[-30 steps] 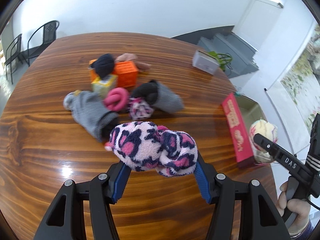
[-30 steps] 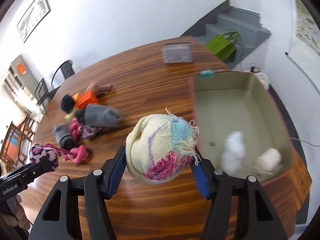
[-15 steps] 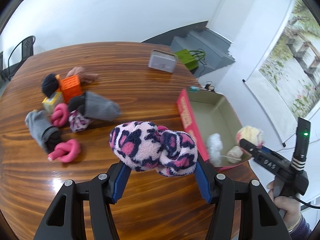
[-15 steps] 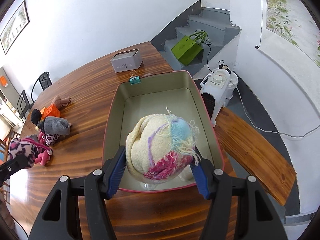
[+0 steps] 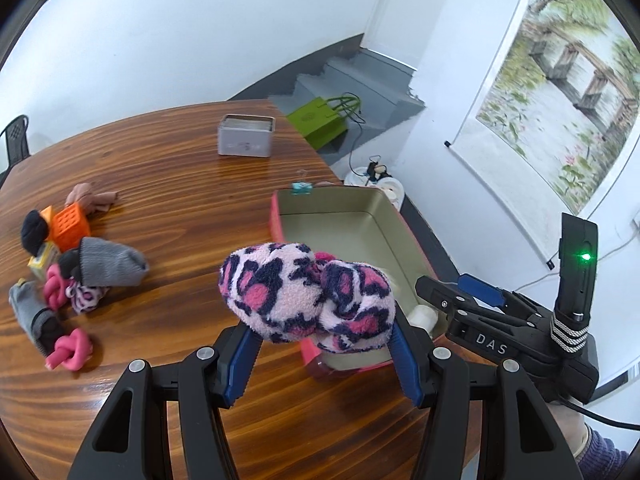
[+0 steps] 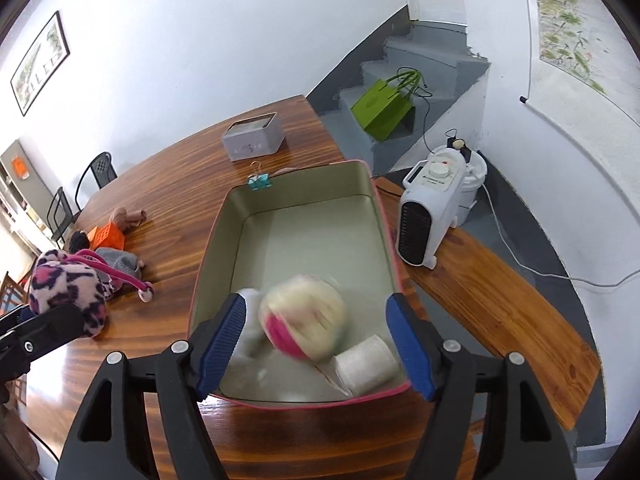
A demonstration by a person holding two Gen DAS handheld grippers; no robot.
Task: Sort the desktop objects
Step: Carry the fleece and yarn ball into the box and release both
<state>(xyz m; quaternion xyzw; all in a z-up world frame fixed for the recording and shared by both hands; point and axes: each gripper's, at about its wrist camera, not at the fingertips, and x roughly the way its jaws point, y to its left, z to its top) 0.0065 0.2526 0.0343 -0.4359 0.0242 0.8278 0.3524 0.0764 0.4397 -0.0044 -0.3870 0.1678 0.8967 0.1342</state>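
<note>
The right gripper [image 6: 316, 350] has just been opening — pads clear of the cream sock ball [image 6: 304, 316] in the tray [image 6: 376, 200]; the left gripper [image 5: 320, 344] clenches the leopard sock [image 5: 306, 296] near its left rim.

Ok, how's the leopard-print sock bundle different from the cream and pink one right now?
The leopard-print bundle is pink with dark spots; the cream and pink bundle is pale with a magenta patch. The leopard one is clamped in the left gripper above the table; the cream one lies loose and blurred inside the box, the right gripper having just been opening. Both are rolled fuzzy socks.
</note>
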